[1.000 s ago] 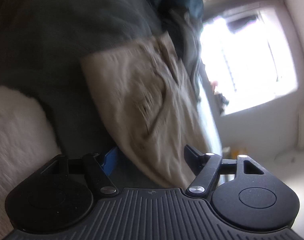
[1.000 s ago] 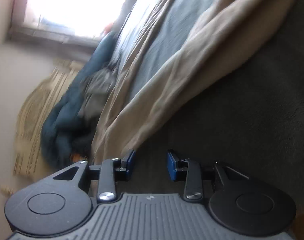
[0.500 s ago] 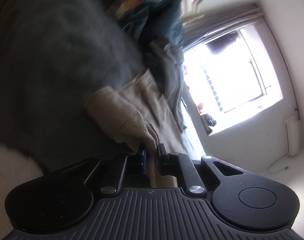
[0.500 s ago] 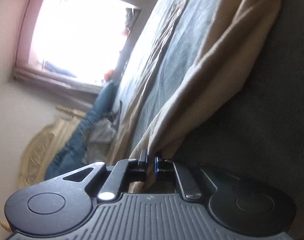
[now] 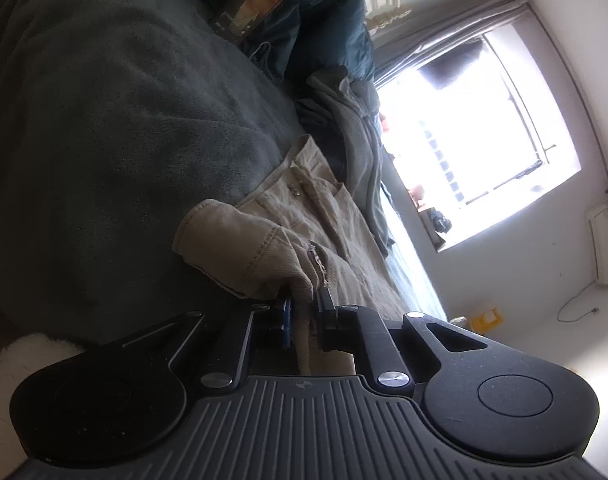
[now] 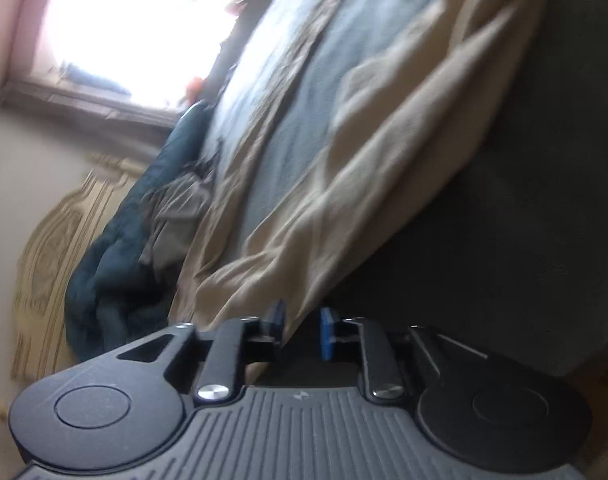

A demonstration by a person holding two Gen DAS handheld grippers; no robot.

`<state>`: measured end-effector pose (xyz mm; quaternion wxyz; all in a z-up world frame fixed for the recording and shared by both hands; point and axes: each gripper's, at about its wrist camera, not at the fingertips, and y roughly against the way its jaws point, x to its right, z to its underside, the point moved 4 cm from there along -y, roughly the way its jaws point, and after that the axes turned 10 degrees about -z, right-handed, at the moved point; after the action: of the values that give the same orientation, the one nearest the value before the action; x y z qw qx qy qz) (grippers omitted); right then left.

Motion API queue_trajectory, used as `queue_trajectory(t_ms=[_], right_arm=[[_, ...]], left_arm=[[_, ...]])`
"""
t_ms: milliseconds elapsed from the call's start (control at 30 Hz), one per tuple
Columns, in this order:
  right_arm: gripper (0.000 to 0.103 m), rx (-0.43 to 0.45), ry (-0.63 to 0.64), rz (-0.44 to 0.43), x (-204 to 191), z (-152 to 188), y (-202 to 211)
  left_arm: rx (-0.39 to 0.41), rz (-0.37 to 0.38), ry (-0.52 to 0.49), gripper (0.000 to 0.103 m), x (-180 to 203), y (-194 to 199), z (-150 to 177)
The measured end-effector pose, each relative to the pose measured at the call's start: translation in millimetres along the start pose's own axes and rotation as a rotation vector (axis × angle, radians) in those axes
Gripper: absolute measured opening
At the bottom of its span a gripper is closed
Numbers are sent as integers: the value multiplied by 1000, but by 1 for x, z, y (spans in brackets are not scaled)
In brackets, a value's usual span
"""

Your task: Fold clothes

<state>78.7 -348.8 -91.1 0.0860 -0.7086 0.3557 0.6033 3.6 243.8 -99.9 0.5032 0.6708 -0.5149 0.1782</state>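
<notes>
Daylight floods through a window [image 5: 484, 136] behind a bed spread with a dark grey fleece blanket [image 5: 103, 120], which carries everything in the scene.

From the left wrist view, a pair of beige trousers [image 5: 304, 216] lies along the blanket toward the window side of the bed, waistband and zip visible farther up. Blue bedding [image 5: 332, 28] and a grey garment [image 5: 356, 128] sit bunched near the headboard end. The left gripper [image 5: 304, 312] has a bunched hem of the trousers pinched between its pads; its jaws are nearly together and just beginning to ease apart, with the cloth between them and pulled up off the blanket.

From the right wrist view, blurred by motion, the same beige trousers [image 6: 384, 160] run away diagonally toward the far edge of the bed, with the blue bedding [image 6: 123, 260] heaped beyond them beside the carved headboard [image 6: 51, 256]. The right gripper [image 6: 301, 330] has its jaws partly apart and opening; an edge of the cloth passes between the pads, touching the left pad at most and clear of the right one.

The step in hand looks like carrying the near end of the trousers over toward the waistband. The next move probably calls for the right gripper to take a firm hold again, so both corners travel together and the fold lands square.
</notes>
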Motion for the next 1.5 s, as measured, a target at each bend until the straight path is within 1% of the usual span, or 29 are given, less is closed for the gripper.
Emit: queue_trajectory(t_ms=[33, 67, 100, 167, 200, 233, 333, 367, 400, 433, 467, 567, 633, 700, 733, 800, 867, 900, 1000, 1067, 1100, 1133, 1167, 1200, 1367, 1433, 1500], right_arm=[[34, -19, 12, -11, -5, 1, -1], [37, -27, 6, -14, -5, 2, -2], [39, -31, -6, -14, -3, 3, -2], [40, -39, -40, -19, 2, 4, -4], [40, -42, -65, -24, 6, 5, -7], [40, -38, -81, -31, 10, 5, -9], [39, -18, -120, -54, 20, 7, -15], [35, -4, -121, -61, 21, 5, -15], [26, 4, -116, -60, 20, 4, -15], [19, 9, -109, -58, 19, 3, -14], [7, 14, -103, -55, 18, 2, -13], [8, 26, -61, -74, 4, -2, -6], [17, 5, -42, -49, -4, -4, -4], [41, -82, 40, -56, -20, 5, -9], [41, -128, 84, -62, -28, 10, -12], [41, -271, 156, -139, -48, 29, -28], [41, -358, 206, -184, -64, 46, -48], [41, -393, 238, -187, -69, 55, -59], [41, -498, 304, -152, -77, 82, -103], [40, -570, 313, -135, -71, 98, -126], [39, -579, 331, -117, -67, 101, -133], [38, -582, 353, -98, -64, 103, -139], [33, -569, 364, -93, -63, 101, -145], [32, -540, 348, -111, -65, 94, -147], [32, -399, 209, -221, -68, 58, -147], [32, -374, 137, -234, -62, 52, -148], [32, -373, 88, -223, -54, 52, -146]], left_arm=[[-11, -1, 15, 18, -3, -2, 0], [-22, -3, 32, 27, -6, -4, 1], [-33, -1, 47, 35, -9, -5, 1], [-54, 2, 74, 41, -14, -9, 4], [-66, -3, 85, 46, -16, -10, 5], [-68, -5, 86, 47, -17, -11, 6], [-56, -8, 77, 44, -16, -13, 7], [-47, -5, 66, 33, -14, -11, 7], [-39, 1, 54, 22, -11, -8, 6], [-32, 7, 42, 19, -7, -5, 5], [-19, 18, 31, 18, -2, -1, 2], [12, 45, 13, 18, 9, 7, -8], [12, 54, 5, 18, 15, 7, -12], [8, 51, -10, 18, 18, 4, -12], [4, 51, -13, 18, 19, 2, -11], [-7, 60, -4, 18, 19, -2, -11], [-9, 81, 7, 18, 22, -3, -14], [-8, 90, 9, 18, 23, -4, -16], [-7, 114, 13, 18, 28, -8, -21], [-13, 124, 14, 18, 31, -11, -24], [-17, 128, 15, 18, 32, -12, -26], [-20, 130, 14, 18, 33, -14, -27], [-22, 131, 12, 18, 34, -15, -28], [-24, 132, 11, 18, 35, -17, -29], [-31, 140, 10, 22, 35, -19, -31], [-37, 143, 15, 23, 34, -21, -30], [-44, 143, 22, 23, 33, -24, -29]])
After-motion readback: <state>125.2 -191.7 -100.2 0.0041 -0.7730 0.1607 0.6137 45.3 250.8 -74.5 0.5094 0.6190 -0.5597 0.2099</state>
